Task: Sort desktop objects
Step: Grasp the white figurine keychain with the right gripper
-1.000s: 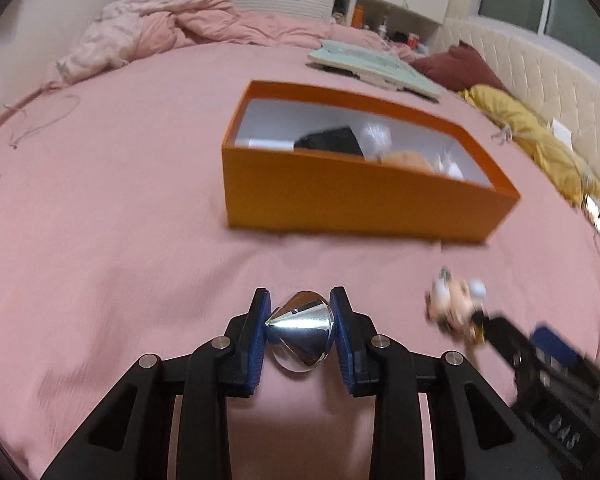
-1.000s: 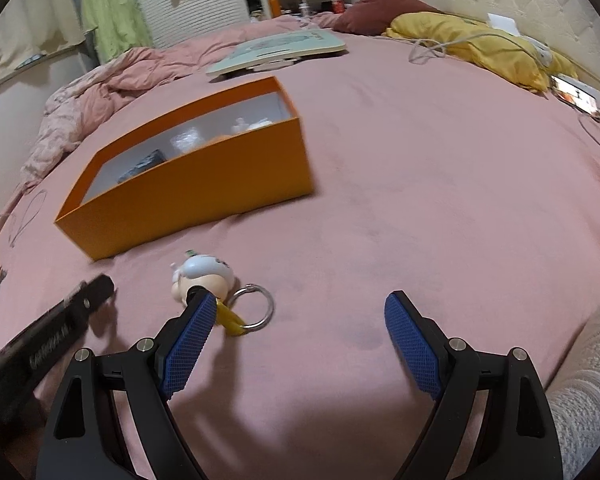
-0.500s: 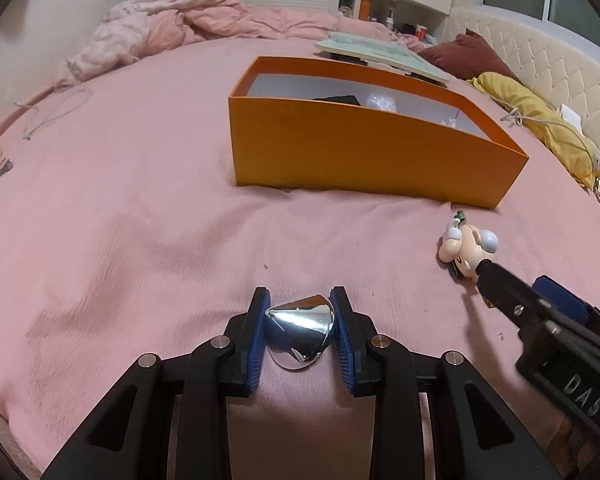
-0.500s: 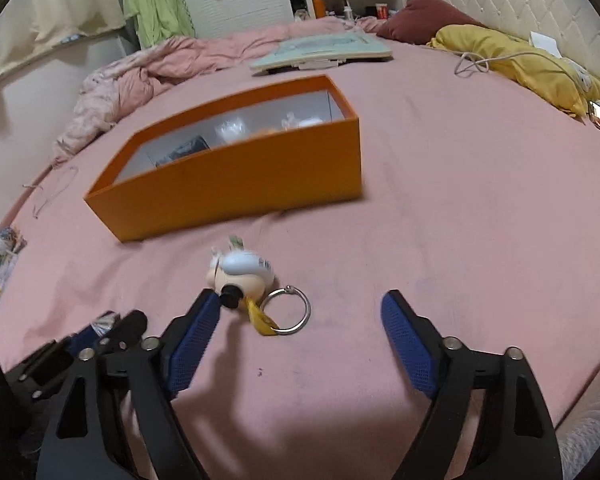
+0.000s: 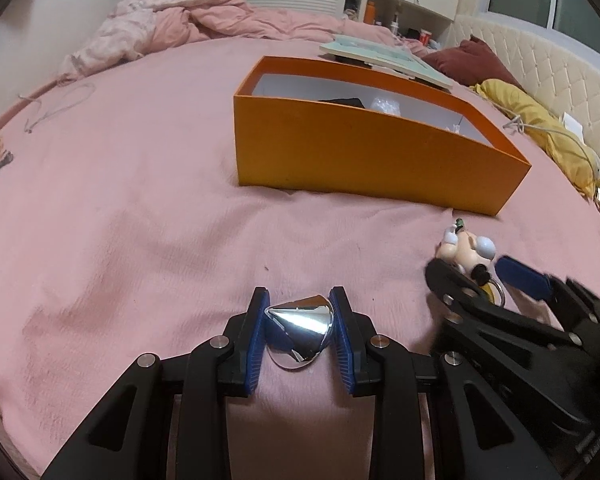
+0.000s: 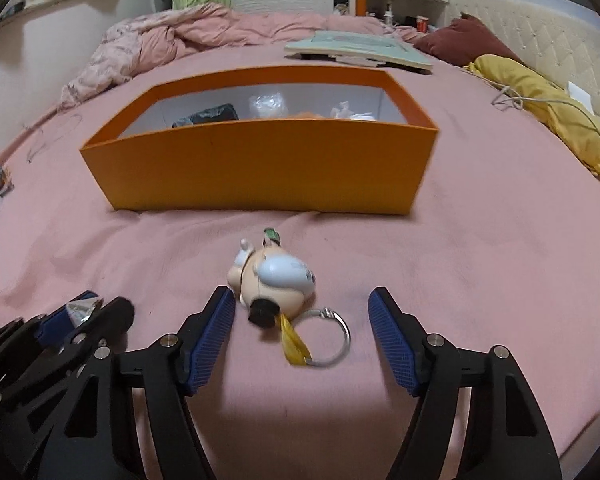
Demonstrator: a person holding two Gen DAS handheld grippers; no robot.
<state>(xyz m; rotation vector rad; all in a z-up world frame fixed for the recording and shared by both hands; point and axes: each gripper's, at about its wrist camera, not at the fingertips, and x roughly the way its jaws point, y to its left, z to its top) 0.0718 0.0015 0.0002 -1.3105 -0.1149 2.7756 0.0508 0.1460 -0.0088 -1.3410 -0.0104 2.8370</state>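
My left gripper is shut on a shiny silver cone, held low over the pink bedspread; the cone also shows at the lower left of the right wrist view. A cartoon figure keychain with a metal ring lies on the bed in front of an orange box. My right gripper is open, its fingers either side of the keychain's rear end without touching it. In the left wrist view the keychain lies right of the cone, near the box.
The box holds a black item, clear wrapping and white bits. Behind it lie a green-covered book, a dark red pillow, a yellow cloth with a white cable and a rumpled pink quilt.
The right gripper swung left and forward so the keychain now sits centred between its open fingers. The left gripper, still holding the cone, dropped lower and closer to the bed.
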